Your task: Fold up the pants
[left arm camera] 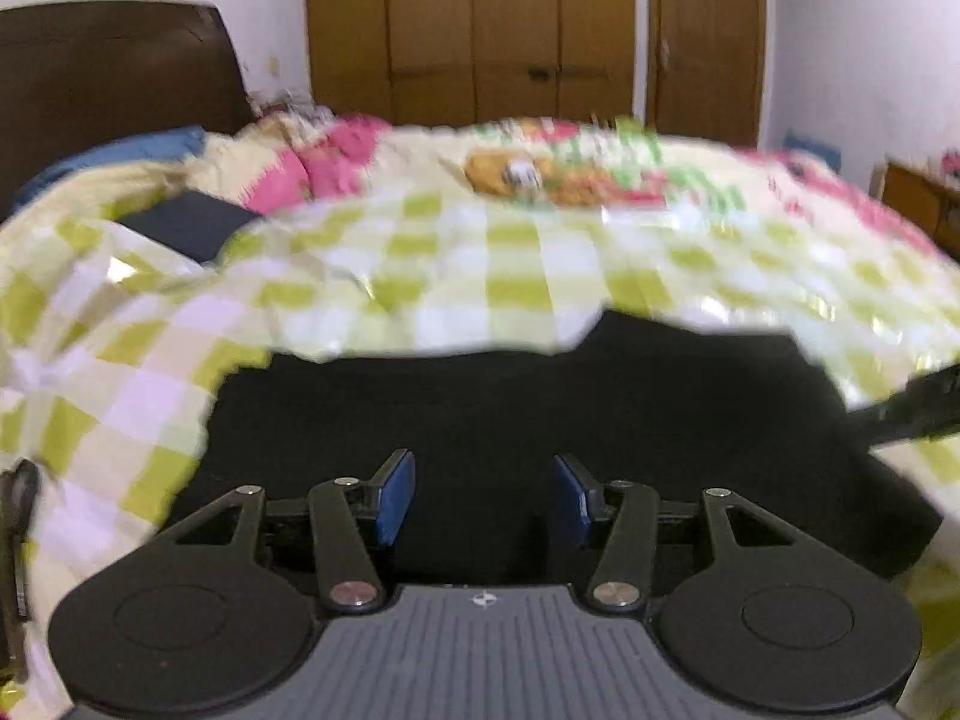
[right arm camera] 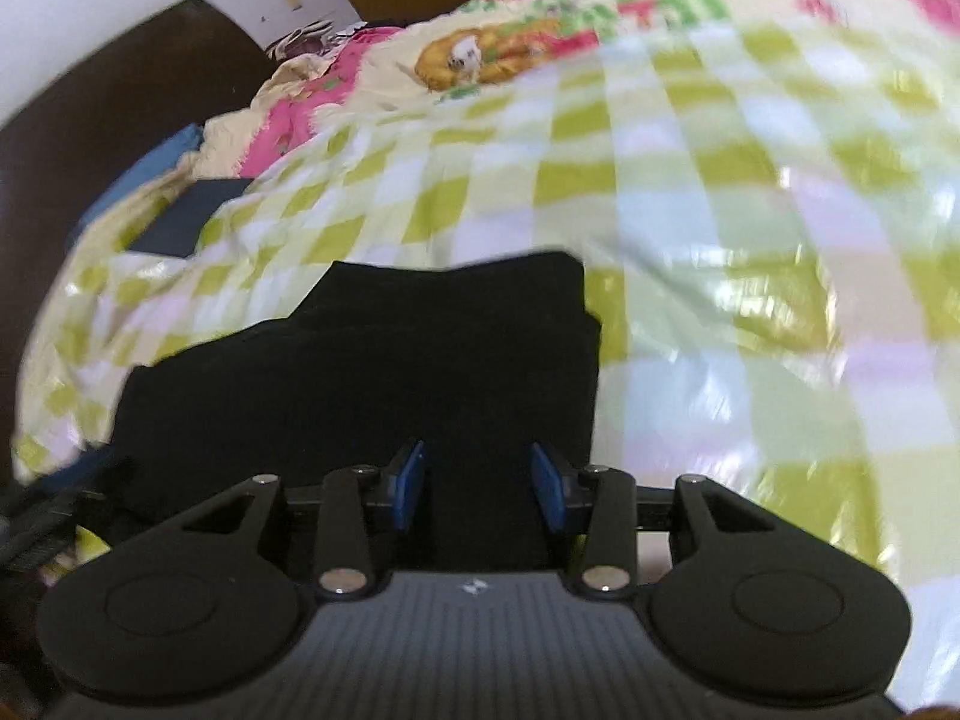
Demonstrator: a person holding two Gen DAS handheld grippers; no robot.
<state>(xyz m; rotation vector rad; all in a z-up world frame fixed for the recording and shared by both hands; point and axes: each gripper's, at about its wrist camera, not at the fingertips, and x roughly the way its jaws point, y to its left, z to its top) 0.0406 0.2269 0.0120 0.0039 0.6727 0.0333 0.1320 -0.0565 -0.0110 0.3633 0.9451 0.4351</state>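
Black pants (left arm camera: 540,408) lie folded into a broad flat shape on a green and white checked sheet (left arm camera: 420,264) on a bed. My left gripper (left arm camera: 483,495) hovers over their near part, its blue pads (left arm camera: 396,498) apart with only dark cloth showing behind the gap. In the right wrist view the pants (right arm camera: 390,360) form a stepped dark block. My right gripper (right arm camera: 478,486) is over their near right part, open too, with nothing pressed between its pads. A blurred dark shape (left arm camera: 918,408) at the right edge of the left wrist view looks like the other gripper.
A dark wooden headboard (left arm camera: 108,72) stands at the left and a brown wardrobe (left arm camera: 474,30) behind the bed. A pink floral quilt (left arm camera: 336,156) and a dark blue folded item (left arm camera: 186,222) lie at the far left. The checked sheet (right arm camera: 750,240) spreads out to the right.
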